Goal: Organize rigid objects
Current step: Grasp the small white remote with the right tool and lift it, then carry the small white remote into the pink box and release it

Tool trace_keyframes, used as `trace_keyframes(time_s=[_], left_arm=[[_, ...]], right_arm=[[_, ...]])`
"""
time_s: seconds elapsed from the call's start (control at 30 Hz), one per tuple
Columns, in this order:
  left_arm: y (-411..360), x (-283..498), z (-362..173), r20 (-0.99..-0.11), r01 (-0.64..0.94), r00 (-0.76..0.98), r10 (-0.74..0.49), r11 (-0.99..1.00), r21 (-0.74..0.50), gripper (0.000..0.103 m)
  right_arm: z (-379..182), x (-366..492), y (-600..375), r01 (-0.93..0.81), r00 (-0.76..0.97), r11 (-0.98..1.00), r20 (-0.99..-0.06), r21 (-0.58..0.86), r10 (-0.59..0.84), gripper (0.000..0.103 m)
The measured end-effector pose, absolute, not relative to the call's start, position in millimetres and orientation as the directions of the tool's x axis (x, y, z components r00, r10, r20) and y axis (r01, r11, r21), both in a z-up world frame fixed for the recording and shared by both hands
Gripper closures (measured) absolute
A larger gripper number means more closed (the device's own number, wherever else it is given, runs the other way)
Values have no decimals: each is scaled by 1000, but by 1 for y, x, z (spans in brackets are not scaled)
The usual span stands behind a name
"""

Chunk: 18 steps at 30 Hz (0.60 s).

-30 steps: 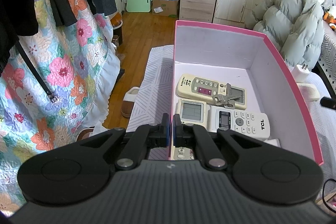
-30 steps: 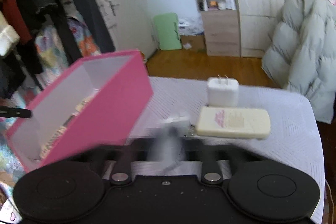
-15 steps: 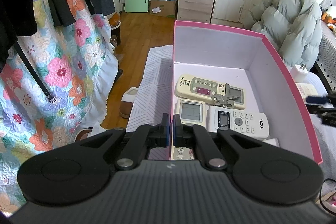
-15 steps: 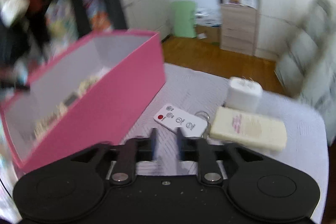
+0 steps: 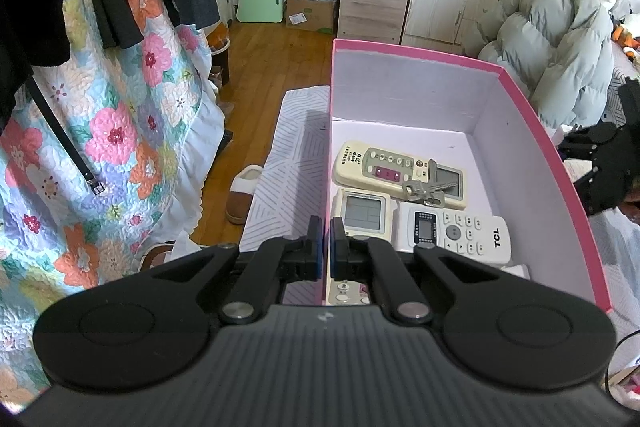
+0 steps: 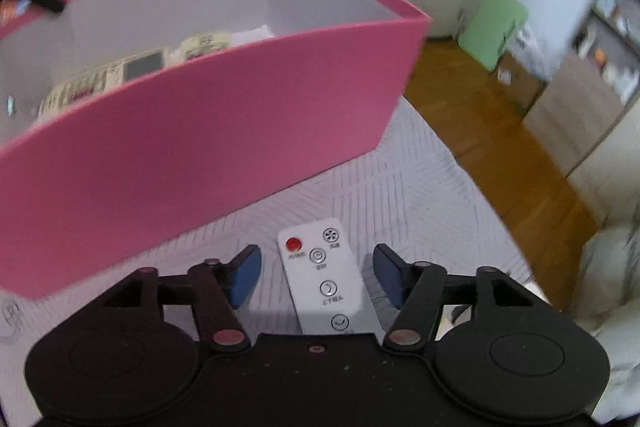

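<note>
Beside the pink box (image 6: 208, 131), your right claw (image 6: 316, 277) has just been opening and now straddles the small white remote (image 6: 326, 277) on the counter (image 6: 420, 195), pads clear of it. Next comes closing. Your left claw (image 5: 325, 253) pinches the box's wall.

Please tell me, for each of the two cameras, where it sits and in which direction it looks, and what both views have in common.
Left wrist: sits on the left gripper, looking down along its shut fingers, clamped on the pink box wall, into the box at the remote controls and a key; the right gripper shows at the right edge.
Right wrist: sits on the right gripper, looking down at a small white remote lying between its open jaws, which have just been opening, pads not touching it.
Shared: the pink box, its remotes, the patterned cloth.
</note>
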<state>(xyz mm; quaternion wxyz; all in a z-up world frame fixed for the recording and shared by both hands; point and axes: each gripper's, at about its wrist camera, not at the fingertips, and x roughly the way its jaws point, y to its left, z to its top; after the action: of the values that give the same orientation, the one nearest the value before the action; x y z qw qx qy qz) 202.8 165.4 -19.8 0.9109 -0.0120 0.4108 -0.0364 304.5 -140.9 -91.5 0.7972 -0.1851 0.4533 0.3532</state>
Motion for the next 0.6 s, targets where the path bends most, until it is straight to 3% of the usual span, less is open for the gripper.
trace_keyframes(time_s=[0.07, 0.2, 0.37, 0.43, 0.6], left_arm=[[165, 202, -20, -747, 57, 660, -78, 997, -53, 101], [165, 202, -21, -746, 57, 661, -77, 997, -52, 101], [165, 202, -22, -744, 54, 664, -74, 997, -51, 101], [165, 202, -23, -743, 51, 665, -76, 997, -56, 101], [166, 200, -22, -741, 48, 667, -79, 997, -63, 101]], right_arm=[[-89, 306, -147, -673, 354, 737, -851, 57, 389, 58], [-82, 283, -146, -604, 461, 797, -816, -2, 348, 58], [-52, 233, -149, -532, 633, 846, -686, -50, 358, 61], [-36, 216, -153, -510, 681, 858, -636, -59, 361, 93], [-12, 198, -164, -483, 724, 875, -556, 14, 408, 96]])
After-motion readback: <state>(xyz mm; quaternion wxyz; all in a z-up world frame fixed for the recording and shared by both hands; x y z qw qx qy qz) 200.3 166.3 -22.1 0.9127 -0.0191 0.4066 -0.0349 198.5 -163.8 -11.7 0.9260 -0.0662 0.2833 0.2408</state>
